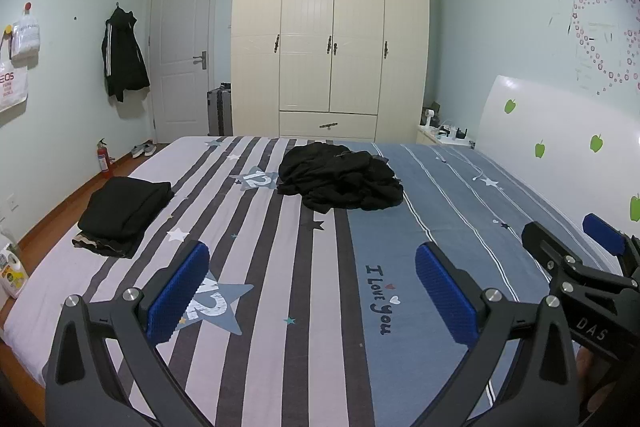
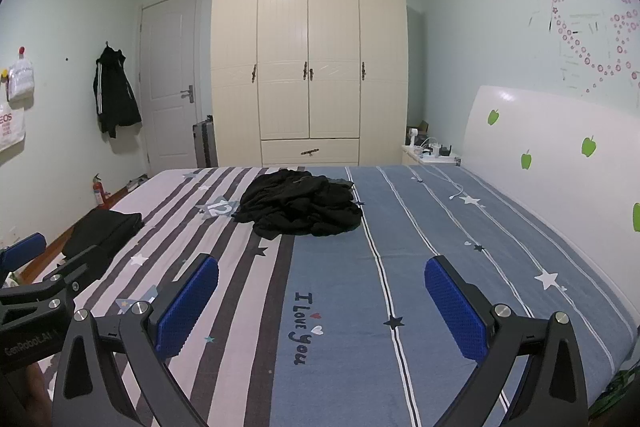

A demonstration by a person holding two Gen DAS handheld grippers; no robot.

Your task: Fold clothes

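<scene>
One stack of folded black garments (image 1: 124, 215) is seen near the left edge of the bed (image 1: 400, 307), squared off and laid flat, with a lighter patterned piece showing at its bottom edge — so part of the task is judged to be done. What is left is a crumpled heap of black clothes (image 1: 340, 177), which lies on the middle of the bed toward its far edge, straddling the line where the striped half of the sheet meets the blue half. The heap is bunched and creased, with no sleeve or hem that can be told apart; how many garments it holds cannot be told. It is soft, dark fabric that is judged likely to sag and drag when lifted. The left gripper (image 1: 312, 291) is held above the near part of the bed with its blue-padded fingers (image 1: 178, 291) spread wide and nothing between them. The right gripper (image 2: 322, 303) is held just beside it — likewise wide open and empty — and both are well apart from the heap. No garment is yet spread out for folding, so the next garment is judged not to have been started.
</scene>
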